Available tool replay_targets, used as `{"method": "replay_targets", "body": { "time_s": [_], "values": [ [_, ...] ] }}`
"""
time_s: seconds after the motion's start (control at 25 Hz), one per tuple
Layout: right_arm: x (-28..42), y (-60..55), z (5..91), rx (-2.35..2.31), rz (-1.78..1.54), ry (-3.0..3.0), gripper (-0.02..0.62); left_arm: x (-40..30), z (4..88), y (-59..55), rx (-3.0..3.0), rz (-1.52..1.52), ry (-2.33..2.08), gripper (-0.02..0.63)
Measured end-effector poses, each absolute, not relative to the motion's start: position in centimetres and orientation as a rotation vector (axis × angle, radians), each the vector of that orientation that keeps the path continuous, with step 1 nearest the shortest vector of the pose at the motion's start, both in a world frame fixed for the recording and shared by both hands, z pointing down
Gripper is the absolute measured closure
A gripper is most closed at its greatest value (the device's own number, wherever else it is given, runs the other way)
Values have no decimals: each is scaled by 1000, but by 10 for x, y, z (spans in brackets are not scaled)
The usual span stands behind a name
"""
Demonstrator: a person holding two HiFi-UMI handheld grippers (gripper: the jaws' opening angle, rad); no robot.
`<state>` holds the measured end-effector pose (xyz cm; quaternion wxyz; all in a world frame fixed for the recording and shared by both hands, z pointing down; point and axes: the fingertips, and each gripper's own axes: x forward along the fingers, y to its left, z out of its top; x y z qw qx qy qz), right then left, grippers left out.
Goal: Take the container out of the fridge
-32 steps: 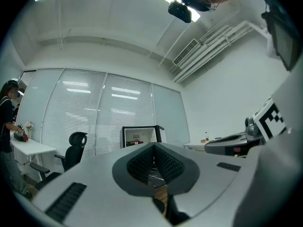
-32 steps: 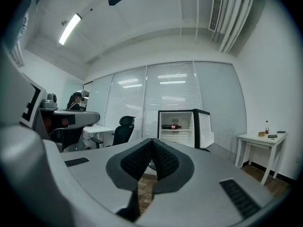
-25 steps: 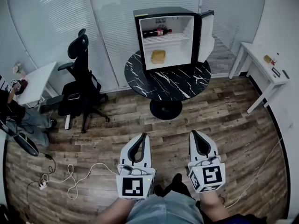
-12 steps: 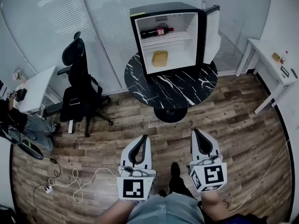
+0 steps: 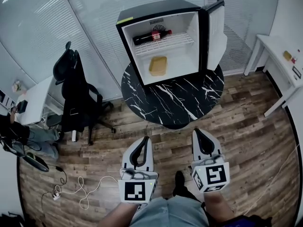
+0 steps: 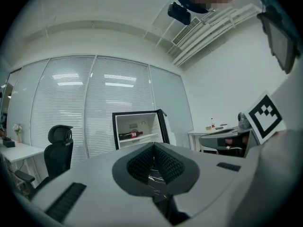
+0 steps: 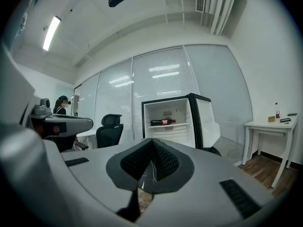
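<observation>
The yellow container point(image 5: 158, 65) lies on the fridge point(image 5: 156, 7) floor beneath the wire shelf point(image 5: 165, 42), well apart from the left claw point(image 5: 145, 138) and right claw point(image 5: 196, 132), both closed and empty; it looks light, stiff, perhaps slick; pinch its near rim.

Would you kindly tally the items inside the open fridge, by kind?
Bottle: 1
Yellow container: 1
Total: 2
</observation>
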<state>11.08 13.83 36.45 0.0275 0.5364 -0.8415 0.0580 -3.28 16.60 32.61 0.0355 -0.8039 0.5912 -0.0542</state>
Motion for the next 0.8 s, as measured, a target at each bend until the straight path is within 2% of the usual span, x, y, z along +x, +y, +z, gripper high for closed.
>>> {"method": "replay_targets", "body": {
  "time_s": [0.36, 0.8],
  "values": [
    [125, 70, 350, 1613, 139, -2657, 583, -15, 309, 104, -2402, -154, 1834, 592],
    [107, 16, 363, 1557, 165, -2662, 583, -32, 323, 55, -2390, -186, 1896, 592]
  ]
}}
